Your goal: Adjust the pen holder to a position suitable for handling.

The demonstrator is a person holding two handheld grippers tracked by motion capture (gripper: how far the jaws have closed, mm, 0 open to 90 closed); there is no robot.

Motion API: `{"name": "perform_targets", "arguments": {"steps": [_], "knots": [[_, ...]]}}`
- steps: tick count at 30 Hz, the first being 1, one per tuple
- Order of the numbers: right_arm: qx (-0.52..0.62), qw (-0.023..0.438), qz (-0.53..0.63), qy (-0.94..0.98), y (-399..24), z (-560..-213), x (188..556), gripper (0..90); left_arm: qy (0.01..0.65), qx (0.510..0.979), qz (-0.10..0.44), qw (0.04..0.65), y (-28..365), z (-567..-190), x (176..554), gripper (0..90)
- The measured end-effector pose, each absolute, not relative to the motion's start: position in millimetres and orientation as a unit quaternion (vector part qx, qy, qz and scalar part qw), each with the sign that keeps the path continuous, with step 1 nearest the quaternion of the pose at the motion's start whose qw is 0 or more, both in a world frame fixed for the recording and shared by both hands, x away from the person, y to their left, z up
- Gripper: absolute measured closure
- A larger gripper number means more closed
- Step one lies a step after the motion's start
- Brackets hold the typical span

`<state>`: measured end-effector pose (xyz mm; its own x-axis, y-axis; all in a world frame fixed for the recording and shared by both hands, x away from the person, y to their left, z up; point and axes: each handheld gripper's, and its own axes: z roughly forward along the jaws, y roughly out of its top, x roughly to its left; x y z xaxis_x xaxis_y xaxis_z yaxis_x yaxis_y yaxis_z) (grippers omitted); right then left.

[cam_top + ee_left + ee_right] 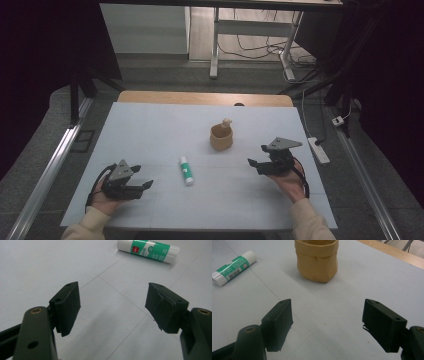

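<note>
A white and green glue stick (186, 170) lies flat near the middle of the white table top (150, 130). Behind it to the right stands a small tan paper-like pouch (221, 137) with something pale poking out of its top. My left gripper (146, 186) rests low at the front left, open, with the glue stick (148, 250) ahead of its empty jaws. My right gripper (256, 164) is held at the right, open and empty, pointing left. Ahead of it stand the pouch (317, 260) and the glue stick (234, 267).
A wooden table edge (205, 98) runs along the far side of the white top. A power strip (318, 150) and cables lie on the floor to the right. Metal rails (45, 175) flank the table, and desk legs (215, 45) stand beyond it.
</note>
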<state>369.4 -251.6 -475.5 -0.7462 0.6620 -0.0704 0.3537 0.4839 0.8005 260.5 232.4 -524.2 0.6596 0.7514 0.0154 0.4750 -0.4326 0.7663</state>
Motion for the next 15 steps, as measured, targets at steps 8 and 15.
{"name": "perform_targets", "arguments": {"steps": [8, 15], "knots": [[0.305, 0.184, 0.407, 0.841, -244.9, -473.8, 376.2, 25.6, 0.371, 0.827, 0.181, 0.382, 232.3, -524.2, 260.4, 27.6], [0.301, 0.180, 0.406, 0.844, -238.4, -473.2, 381.8, 26.6, 0.371, 0.826, 0.182, 0.383, 232.8, -523.9, 260.2, 27.6]]}}
